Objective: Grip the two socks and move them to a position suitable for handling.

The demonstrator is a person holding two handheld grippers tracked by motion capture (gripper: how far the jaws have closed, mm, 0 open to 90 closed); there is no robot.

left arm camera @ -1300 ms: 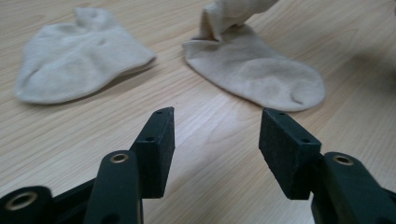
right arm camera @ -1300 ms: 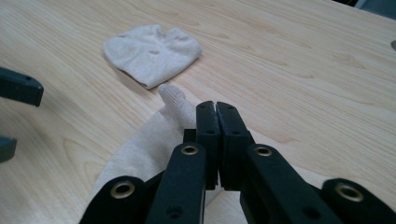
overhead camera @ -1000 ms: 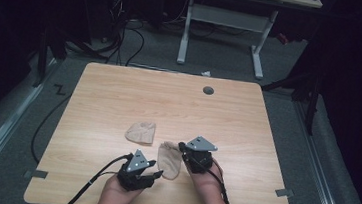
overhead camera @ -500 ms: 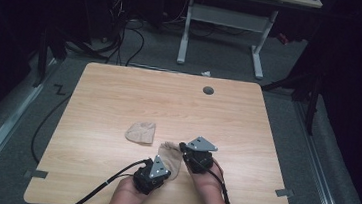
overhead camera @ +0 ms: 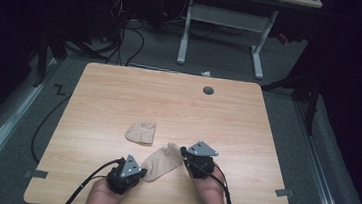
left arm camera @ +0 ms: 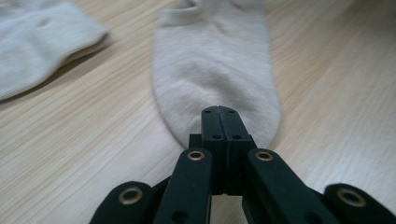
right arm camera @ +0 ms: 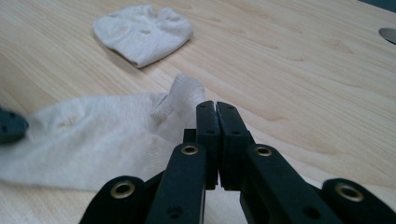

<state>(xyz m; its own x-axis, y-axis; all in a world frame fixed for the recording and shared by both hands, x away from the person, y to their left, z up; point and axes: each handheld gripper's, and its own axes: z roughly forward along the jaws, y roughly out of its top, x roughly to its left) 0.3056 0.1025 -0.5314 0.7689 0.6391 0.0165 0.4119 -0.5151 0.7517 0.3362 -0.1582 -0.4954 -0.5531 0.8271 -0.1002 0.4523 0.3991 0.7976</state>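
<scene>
The flat beige ankle sock (overhead camera: 162, 161) lay on the pale wooden table (overhead camera: 247, 123) near its front edge, stretched between the two grippers. In the high view its long axis ran from about eight o'clock to two o'clock, rounded toe toward the person's left, open cuff toward the right.

The left gripper (overhead camera: 138, 167) sat at the toe end. In the left gripper view its jaws were pressed together right at the toe edge (left arm camera: 219, 116), and the sock (left arm camera: 215, 65) ran straight away toward twelve o'clock, cuff at the far end. The jaws looked pinched on the very tip of the fabric, though the cloth between them was hidden.

The right gripper (overhead camera: 184, 155) sat at the cuff end. In the right gripper view its jaws were also pressed together (right arm camera: 215, 108), with the raised, bunched cuff (right arm camera: 180, 95) just at their eleven o'clock and the sock's body spreading off toward nine. Whether cloth was caught between them I could not tell.

A second, folded beige sock (overhead camera: 141, 132) lay apart at roughly eleven o'clock from the stretched one.

Each hand was nearest its own end, so any fold or lift would, I judged, turn on that diagonal axis: toe and cuff lay opposite each other along it.
</scene>
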